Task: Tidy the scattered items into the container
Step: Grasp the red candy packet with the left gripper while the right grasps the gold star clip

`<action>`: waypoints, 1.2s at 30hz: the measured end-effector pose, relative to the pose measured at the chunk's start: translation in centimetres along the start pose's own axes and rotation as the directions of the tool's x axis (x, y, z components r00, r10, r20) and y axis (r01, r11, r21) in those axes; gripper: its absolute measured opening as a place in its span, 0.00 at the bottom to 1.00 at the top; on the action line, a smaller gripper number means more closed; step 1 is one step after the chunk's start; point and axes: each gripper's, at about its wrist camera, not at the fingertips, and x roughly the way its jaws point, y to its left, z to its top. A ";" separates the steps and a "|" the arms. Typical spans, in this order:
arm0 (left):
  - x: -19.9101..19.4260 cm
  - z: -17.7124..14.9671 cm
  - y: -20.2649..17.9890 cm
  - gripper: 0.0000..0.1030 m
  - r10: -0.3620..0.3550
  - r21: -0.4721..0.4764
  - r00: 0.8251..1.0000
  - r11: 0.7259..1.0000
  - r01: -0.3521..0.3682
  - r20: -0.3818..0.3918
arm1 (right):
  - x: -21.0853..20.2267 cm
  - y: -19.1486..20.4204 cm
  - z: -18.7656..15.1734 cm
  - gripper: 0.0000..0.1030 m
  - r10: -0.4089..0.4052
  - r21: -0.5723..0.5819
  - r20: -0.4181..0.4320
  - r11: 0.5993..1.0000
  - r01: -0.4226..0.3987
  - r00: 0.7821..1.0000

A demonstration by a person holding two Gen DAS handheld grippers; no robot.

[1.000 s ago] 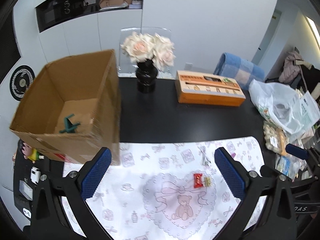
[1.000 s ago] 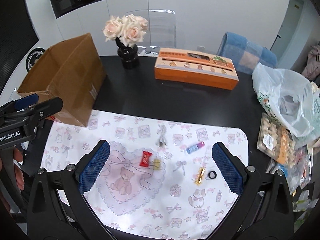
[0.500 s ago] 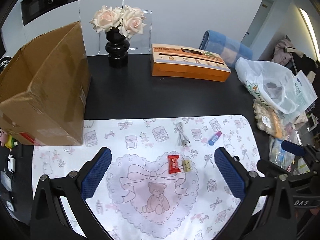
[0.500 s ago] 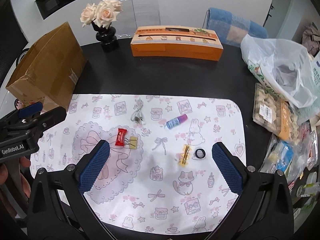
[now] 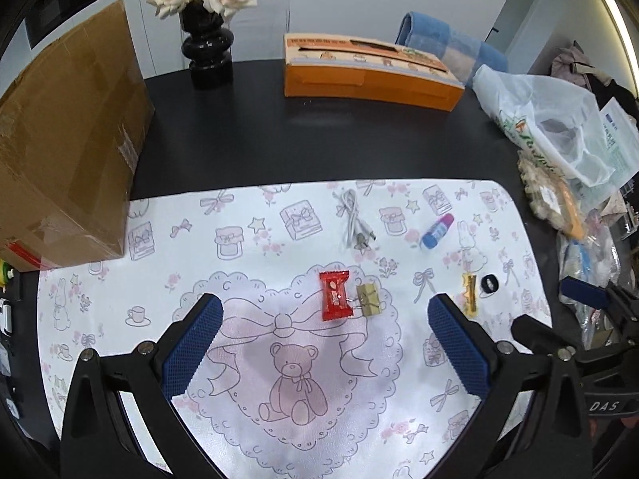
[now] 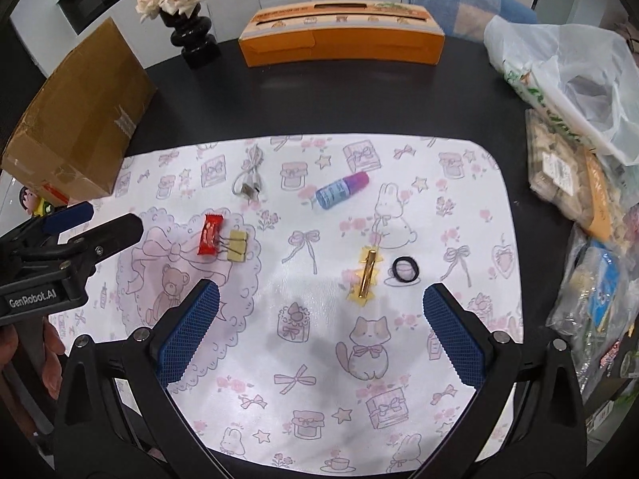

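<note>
Matt brown cardboard box with glossy tape strips, on smooth black tabletop with faint sheen. Printed mat smooth, soft sheen, vinyl-like. Red candy wrapper glossy foil. Binder clip dull gold metal. Gold hair clip polished metal. Hair tie matt black elastic. Vase glossy black. Carrier bag thin crinkled translucent plastic. Gripper pads blue, rough textured rubber; 2 per gripper.

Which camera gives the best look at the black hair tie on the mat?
The right wrist view: the black hair tie lies near centre as a clear open ring. In the left wrist view it sits small toward the right edge, foreshortened.
</note>
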 end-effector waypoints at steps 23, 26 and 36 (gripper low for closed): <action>9.2 -0.2 0.4 0.66 0.015 -0.019 0.991 1.000 -0.018 -0.130 | 5.9 -2.1 0.1 1.00 -0.005 0.007 -0.034 1.000 0.005 0.999; 9.9 0.0 0.2 0.66 0.020 -0.013 0.989 1.000 -0.022 -0.146 | 6.5 -2.3 0.2 1.00 -0.009 0.010 -0.050 1.000 0.009 0.999; 10.4 -0.5 -0.1 0.49 0.087 0.024 0.983 0.996 -0.084 -0.160 | 8.0 -3.3 -0.1 0.87 0.008 0.055 -0.100 0.998 -0.003 0.995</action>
